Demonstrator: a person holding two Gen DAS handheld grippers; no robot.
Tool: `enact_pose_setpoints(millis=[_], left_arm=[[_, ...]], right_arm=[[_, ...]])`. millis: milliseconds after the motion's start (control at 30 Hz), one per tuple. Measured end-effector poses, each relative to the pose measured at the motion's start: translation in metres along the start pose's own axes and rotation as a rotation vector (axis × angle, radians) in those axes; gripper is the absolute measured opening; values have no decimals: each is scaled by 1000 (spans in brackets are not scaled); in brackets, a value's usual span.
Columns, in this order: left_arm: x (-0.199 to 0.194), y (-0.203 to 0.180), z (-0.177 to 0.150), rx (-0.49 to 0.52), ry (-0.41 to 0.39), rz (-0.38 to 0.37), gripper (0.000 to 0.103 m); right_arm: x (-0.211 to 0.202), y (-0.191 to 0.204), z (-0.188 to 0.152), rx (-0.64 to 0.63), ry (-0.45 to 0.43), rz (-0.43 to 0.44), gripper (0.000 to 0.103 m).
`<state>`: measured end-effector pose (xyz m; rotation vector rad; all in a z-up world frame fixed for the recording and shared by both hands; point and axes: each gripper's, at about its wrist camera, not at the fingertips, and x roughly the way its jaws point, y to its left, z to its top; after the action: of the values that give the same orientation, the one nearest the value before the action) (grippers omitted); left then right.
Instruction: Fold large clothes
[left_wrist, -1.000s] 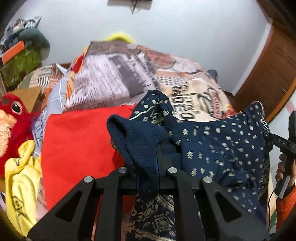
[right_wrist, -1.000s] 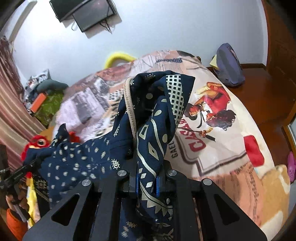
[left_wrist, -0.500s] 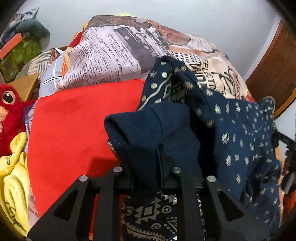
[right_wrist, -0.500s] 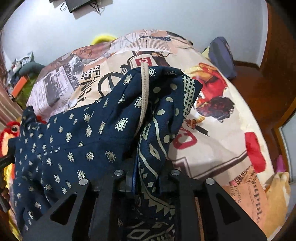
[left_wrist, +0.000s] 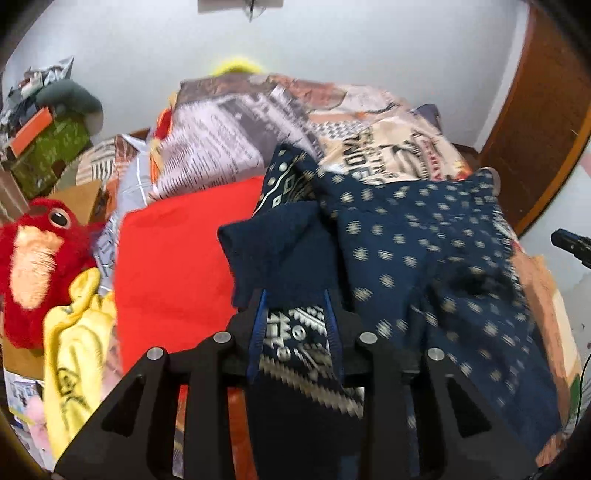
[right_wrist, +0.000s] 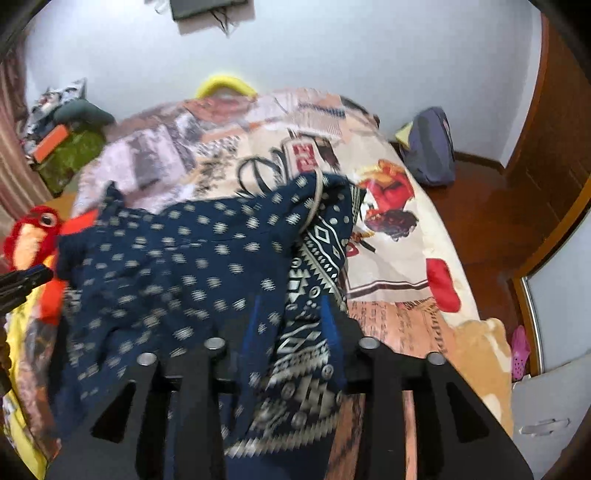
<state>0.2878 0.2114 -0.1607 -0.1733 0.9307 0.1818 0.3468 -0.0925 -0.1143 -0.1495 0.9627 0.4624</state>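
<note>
A: We note the left gripper (left_wrist: 295, 306) with its jaws opening; its blue-edged fingers (left_wrist: 258, 325) stand apart, and a fold of the navy patterned fabric garment (left_wrist: 424, 258) lies between them, not visibly pinched.

B: We log the same for the right gripper (right_wrist: 290, 314): jaws opening, cloth between the fingers (right_wrist: 255, 325), no pressing seen. The picture is blurred there.

A: The garment is spread over the printed newspaper-pattern bedspread (left_wrist: 229, 140), its dotted part towards 3 o'clock of our left gripper.

B: In the right view the dotted part runs to 9 o'clock, and the bordered band drops to 6 o'clock.

A: We record a flat red cloth (left_wrist: 177, 258) at 9 o'clock of the left gripper, touching the garment's edge. Beyond it lie a red plush toy (left_wrist: 40, 251) and a yellow crumpled cloth (left_wrist: 77, 350).
</note>
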Motion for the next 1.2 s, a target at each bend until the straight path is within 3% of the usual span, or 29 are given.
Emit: enact_pose_setpoints(millis=[100, 267, 333, 467, 600, 733, 867, 1067, 1200], left_arm=[[-35, -6, -9, 23, -36, -5, 40], [-80, -14, -29, 66, -74, -16, 52], [-93, -14, -39, 74, -75, -25, 64], [-106, -10, -65, 84, -51, -47, 66], [-94, -2, -94, 57, 42, -85, 66], [-71, 8, -125, 10, 126, -101, 66], [-46, 15, -155, -50, 212, -176, 66], [-20, 26, -182, -142, 289, -237, 66], [-5, 30, -192, -202, 313, -299, 66]], right_arm=[[-37, 7, -11, -7, -60, 17, 48], [-74, 22, -30, -62, -76, 15, 51], [-84, 26, -41, -91, -77, 2, 60], [-97, 33, -67, -148, -79, -41, 65], [-92, 33, -88, -149, -33, -48, 65], [-80, 26, -111, -84, 33, 5, 65], [-59, 15, -134, -12, 107, 32, 65], [-27, -3, -170, 77, 226, 6, 65], [-18, -14, -183, 155, 244, 64, 65]])
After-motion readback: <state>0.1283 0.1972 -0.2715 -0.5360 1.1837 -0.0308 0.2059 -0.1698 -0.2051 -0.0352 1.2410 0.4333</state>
